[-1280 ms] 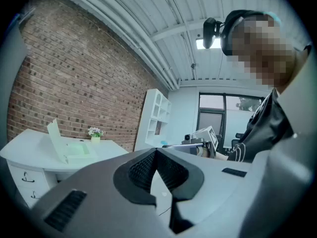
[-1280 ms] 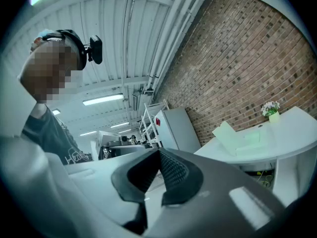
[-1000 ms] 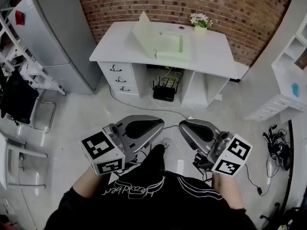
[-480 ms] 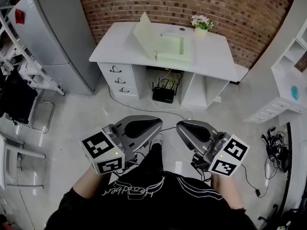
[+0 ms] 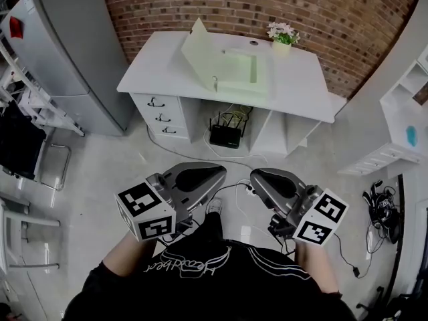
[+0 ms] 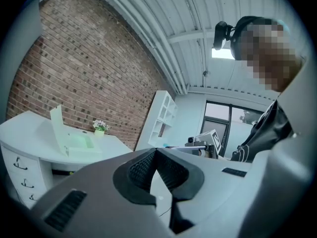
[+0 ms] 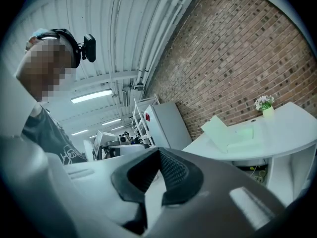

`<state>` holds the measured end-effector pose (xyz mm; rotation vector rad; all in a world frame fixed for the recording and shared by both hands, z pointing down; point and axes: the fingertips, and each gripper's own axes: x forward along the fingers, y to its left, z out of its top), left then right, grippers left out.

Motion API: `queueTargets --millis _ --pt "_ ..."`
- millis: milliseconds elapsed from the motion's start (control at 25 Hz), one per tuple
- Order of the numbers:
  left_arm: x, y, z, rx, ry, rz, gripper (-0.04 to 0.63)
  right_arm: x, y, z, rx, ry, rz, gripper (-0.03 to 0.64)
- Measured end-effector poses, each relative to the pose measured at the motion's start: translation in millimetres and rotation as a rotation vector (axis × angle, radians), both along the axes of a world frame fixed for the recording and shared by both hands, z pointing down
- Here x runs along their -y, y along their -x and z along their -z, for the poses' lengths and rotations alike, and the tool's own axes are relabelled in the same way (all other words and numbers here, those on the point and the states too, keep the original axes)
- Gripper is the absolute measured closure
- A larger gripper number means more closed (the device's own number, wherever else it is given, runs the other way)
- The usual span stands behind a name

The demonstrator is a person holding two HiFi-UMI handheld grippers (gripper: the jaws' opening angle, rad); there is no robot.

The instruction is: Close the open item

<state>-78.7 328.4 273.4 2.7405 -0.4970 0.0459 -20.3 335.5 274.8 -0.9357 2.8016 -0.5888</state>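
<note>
Bare floor (image 5: 114, 166) leads to the desk (image 5: 154, 65); flowerpot (image 5: 281, 40) near the box (image 5: 234, 69).

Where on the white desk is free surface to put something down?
Two bare patches on the desk: the left end, between its left edge and the raised lid of the open green box; and the right end, between the box and the right edge, in front of the flower pot. The middle is taken by the box.

Head cam steeply down; L/R cams up-tilted; all share far desk (image 5: 301, 79).
</note>
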Motion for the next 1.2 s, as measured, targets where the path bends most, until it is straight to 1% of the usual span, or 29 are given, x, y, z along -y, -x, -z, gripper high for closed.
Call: queueTargets --millis 160,440,600,800,960,1200 --pt "49 -4 -10 -0.017 0.053 0.001 0.594 45 -7 -8 0.007 0.028 -0.015 0.614" --pt "128 -16 -30 0.029 0.091 -0.005 0.593 122 -23 -22 0.039 0.086 -0.033 0.613" --pt "171 -22 -40 0.044 0.119 -0.009 0.594 165 -34 -32 0.085 0.122 -0.072 0.614" --pt "220 -22 -43 0.037 0.146 -0.002 0.593 209 -40 -34 0.091 0.127 -0.096 0.614" --pt "251 -21 -40 0.032 0.137 -0.008 0.594 237 -42 -33 0.091 0.122 -0.113 0.614" --pt "273 -14 -29 0.016 0.112 -0.01 0.594 253 -40 -21 0.084 0.085 -0.14 0.614"
